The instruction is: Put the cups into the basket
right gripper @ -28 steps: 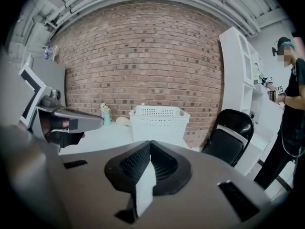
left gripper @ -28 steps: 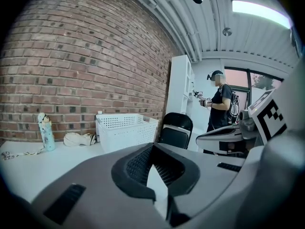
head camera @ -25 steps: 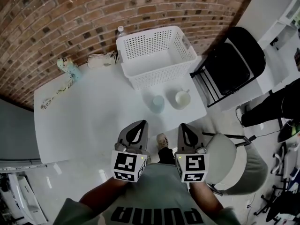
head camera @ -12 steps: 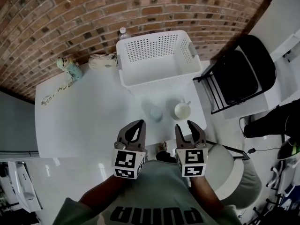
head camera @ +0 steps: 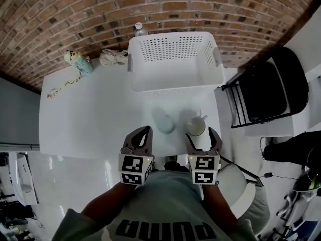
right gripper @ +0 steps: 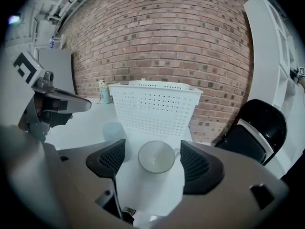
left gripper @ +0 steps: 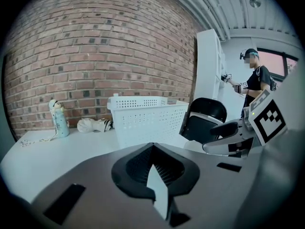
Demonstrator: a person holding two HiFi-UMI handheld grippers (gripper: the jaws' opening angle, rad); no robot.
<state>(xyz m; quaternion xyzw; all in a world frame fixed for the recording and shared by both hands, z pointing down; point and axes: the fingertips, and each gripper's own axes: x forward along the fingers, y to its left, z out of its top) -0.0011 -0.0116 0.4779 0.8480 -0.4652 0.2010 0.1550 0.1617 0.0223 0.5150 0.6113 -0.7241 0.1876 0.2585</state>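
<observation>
The white table [head camera: 95,114], read from its middle in the head view, carries a white perforated basket [head camera: 175,59] at 1 o'clock and a clear bottle [head camera: 141,30] behind the basket's corner at 12. A white bundle [head camera: 114,57] lies at 11, a teal flask [head camera: 79,63] stands at 10 with a cord [head camera: 62,87] trailing beside it, a pale blue cup [head camera: 164,122] stands at 4, and a white mug [head camera: 195,126] stands near it at 3 to 4

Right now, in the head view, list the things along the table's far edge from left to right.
Pale blue bottle → white bundle → white basket.
</observation>
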